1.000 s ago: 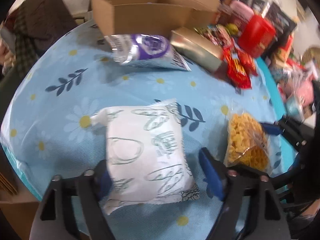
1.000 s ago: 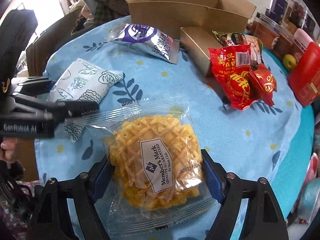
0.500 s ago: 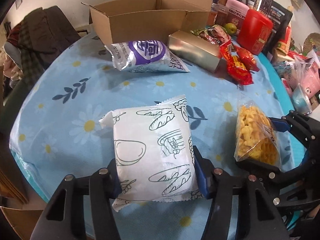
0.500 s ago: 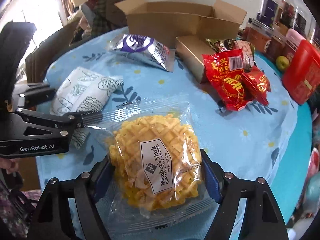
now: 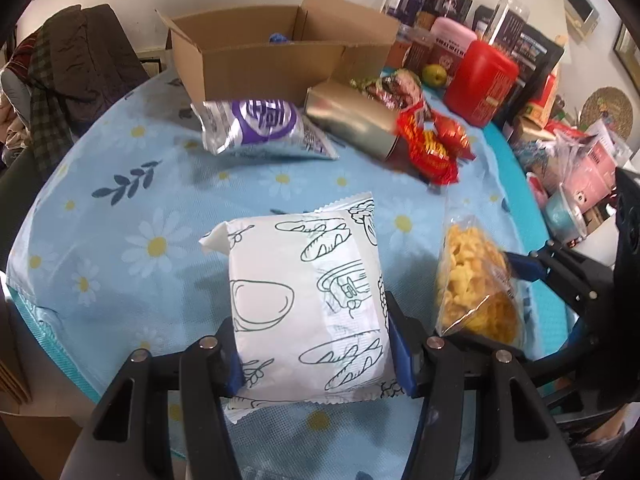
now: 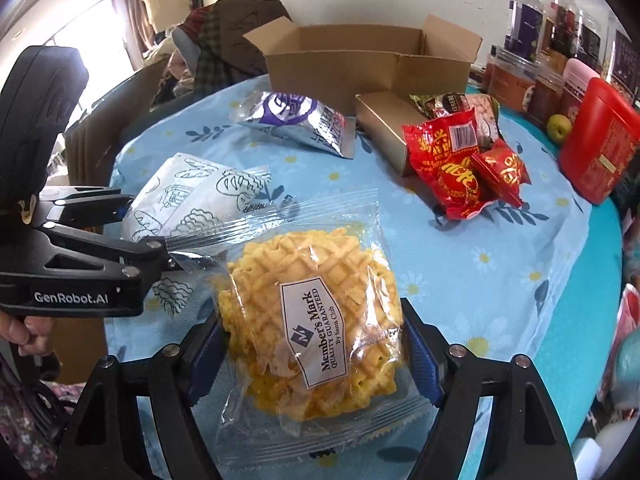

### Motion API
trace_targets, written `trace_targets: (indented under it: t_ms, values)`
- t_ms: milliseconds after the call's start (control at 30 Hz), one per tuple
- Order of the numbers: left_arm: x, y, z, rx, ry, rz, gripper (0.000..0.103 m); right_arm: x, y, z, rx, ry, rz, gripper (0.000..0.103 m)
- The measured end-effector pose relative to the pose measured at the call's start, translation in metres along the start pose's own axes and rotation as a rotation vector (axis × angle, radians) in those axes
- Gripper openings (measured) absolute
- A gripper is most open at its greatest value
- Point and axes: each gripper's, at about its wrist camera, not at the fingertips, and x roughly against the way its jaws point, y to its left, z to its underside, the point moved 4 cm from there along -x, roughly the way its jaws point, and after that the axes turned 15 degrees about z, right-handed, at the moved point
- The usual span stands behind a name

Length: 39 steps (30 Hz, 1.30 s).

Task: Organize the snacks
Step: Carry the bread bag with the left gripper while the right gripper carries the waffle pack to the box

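Your left gripper has its jaws clamped on the white bread-print packet, whose long axis runs toward 12 o'clock, its crimped far end tipped toward 1. Your right gripper has its jaws clamped on the clear waffle-snack bag, label facing up and long axis running toward 12. The two loads sit just beside each other, the clear bag's left seal overlapping the left gripper's near finger in the right wrist view. Between you and the open cardboard box at 12 stretches a band of bare blue floral surface; a purple chip bag, gold carton and red packets crowd the box front from 12 to 1. The box's inside is mostly hidden. The surface's near edge drops off at 8 in the left wrist view.
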Motion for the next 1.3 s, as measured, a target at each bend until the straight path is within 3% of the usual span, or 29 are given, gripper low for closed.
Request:
trace_targets:
  t_ms: [767, 1300]
  values:
    - [0.056, -0.022, -0.067, -0.092, -0.219, 0.054, 0.055, 0.049, -0.016, -0.075, 0.017, -0.191, 0.02, 0.078]
    - [0.079, -0.026, -0.157, -0.215, -0.37, 0.045, 0.055, 0.063, -0.044, -0.165, 0.016, -0.332, 0.089, 0.078]
